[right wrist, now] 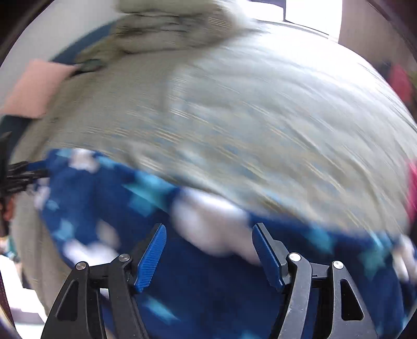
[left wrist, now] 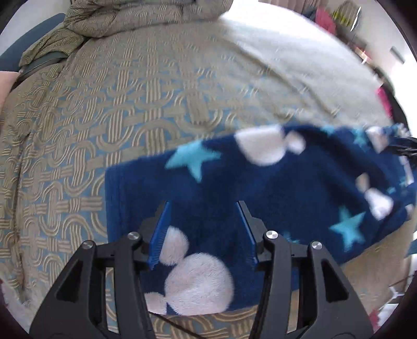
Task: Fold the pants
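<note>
Item: pants (left wrist: 260, 187), dark blue fleece with white mouse-head shapes and pale blue stars. I find them lying flat in a long strip across the near part of the bed, one short end squared off under my left tool, the rest running away to the right in the left wrist view.

Item: bedspread (left wrist: 117, 109), tan interlocking-ring pattern on pale blue. It lies bare to the left of and beyond the pants, which gives me broad free ground that way. A narrow band of it shows below the pants' near edge.

Item: rumpled bedding (left wrist: 125, 23), heaped at the far end of the bed, well apart from the pants.

Item: left gripper (left wrist: 203, 229). Jaws released, blue pads spread apart above the fleece, nothing pinched between them.

Item: right gripper (right wrist: 208, 250). Jaws likewise released and spread over the blue cloth, gripping nothing. This view is heavily smeared, so I cannot tell the cloth's edges there.

Item: pink object (right wrist: 36, 88), far left, beside the bedding; too blurred to identify.
</note>
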Tool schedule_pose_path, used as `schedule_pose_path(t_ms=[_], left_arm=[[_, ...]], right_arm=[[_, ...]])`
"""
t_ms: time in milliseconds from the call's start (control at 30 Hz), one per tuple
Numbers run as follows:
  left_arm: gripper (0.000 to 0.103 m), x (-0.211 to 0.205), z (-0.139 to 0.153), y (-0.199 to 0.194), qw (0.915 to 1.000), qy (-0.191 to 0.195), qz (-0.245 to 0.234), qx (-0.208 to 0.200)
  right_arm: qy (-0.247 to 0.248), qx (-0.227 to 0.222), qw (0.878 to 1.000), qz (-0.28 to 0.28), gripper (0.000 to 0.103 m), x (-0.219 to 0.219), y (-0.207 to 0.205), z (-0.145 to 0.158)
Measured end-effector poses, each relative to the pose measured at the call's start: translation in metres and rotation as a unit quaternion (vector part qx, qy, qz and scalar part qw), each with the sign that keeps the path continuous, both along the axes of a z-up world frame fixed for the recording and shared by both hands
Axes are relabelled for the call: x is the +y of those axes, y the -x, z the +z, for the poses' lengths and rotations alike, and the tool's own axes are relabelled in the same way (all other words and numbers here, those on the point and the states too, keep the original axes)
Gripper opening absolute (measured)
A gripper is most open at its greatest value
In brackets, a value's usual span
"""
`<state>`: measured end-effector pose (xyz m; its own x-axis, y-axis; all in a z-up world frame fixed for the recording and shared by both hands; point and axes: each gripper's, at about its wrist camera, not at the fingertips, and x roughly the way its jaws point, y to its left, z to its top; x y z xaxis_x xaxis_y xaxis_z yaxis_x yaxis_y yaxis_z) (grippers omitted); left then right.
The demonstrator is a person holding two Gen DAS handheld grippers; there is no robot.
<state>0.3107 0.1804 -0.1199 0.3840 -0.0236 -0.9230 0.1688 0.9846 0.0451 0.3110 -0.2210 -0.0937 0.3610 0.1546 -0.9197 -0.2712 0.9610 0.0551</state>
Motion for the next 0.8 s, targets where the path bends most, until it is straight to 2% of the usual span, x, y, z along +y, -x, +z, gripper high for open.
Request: schedule_pose_path(t_ms=[67,100,133,200,267,333,400,467,533,633,667,733,800], left_arm=[[0.052,-0.001,-0.013,-0.001,0.999,-0.039,0.02,0.011],[0.052,-0.001,-0.012,-0.001,0.9982,-0.043,0.04,0.01],[0.052,-0.003,-0.005,0.0,0.9969,-0.043,0.065,0.004],[0.052,-0.018,0.018,0.011,0.9962,-0.026,0.079,-0.024],[0.052,-0.048,0.047,0.03,0.9969,-0.003,0.052,-0.059],[0.052,-0.091,0.069,0.057,0.997,0.029,0.009,-0.071],[0.053,-0.133,0.077,0.084,0.9943,0.078,-0.046,-0.057],[0.053,-0.18,0.074,0.109,0.9864,0.122,-0.108,-0.022],[0.053,-0.234,0.062,0.133,0.974,0.15,-0.168,0.022],[0.053,-0.294,0.038,0.156,0.9582,0.175,-0.215,0.072],[0.053,-0.312,0.031,0.163,0.9551,0.179,-0.222,0.08],[0.053,-0.346,0.016,0.171,0.9498,0.175,-0.243,0.091],[0.053,-0.37,0.002,0.17,0.9528,0.147,-0.254,0.08]], right_arm=[[0.052,0.02,0.994,-0.09,0.07,-0.076,0.022,-0.018],[0.072,0.029,0.987,-0.14,0.069,-0.114,0.032,-0.026],[0.048,0.028,0.982,-0.179,0.069,-0.152,0.046,-0.028],[-0.019,0.022,0.969,-0.247,0.066,-0.203,0.075,-0.014],[-0.078,-0.015,0.957,-0.28,0.068,-0.233,0.108,0.012],[-0.106,-0.05,0.945,-0.305,0.068,-0.263,0.137,0.03],[-0.097,-0.044,0.933,-0.343,0.071,-0.283,0.154,0.027],[-0.105,-0.014,0.924,-0.367,0.071,-0.304,0.165,0.007],[-0.152,0.016,0.912,-0.381,0.071,-0.32,0.165,-0.015],[-0.231,0.018,0.892,-0.389,0.071,-0.326,0.156,-0.03],[-0.24,0.014,0.889,-0.39,0.073,-0.325,0.153,-0.03],[-0.243,0.011,0.893,-0.379,0.075,-0.32,0.145,-0.028],[-0.231,0.016,0.899,-0.372,0.075,-0.316,0.135,-0.028]])
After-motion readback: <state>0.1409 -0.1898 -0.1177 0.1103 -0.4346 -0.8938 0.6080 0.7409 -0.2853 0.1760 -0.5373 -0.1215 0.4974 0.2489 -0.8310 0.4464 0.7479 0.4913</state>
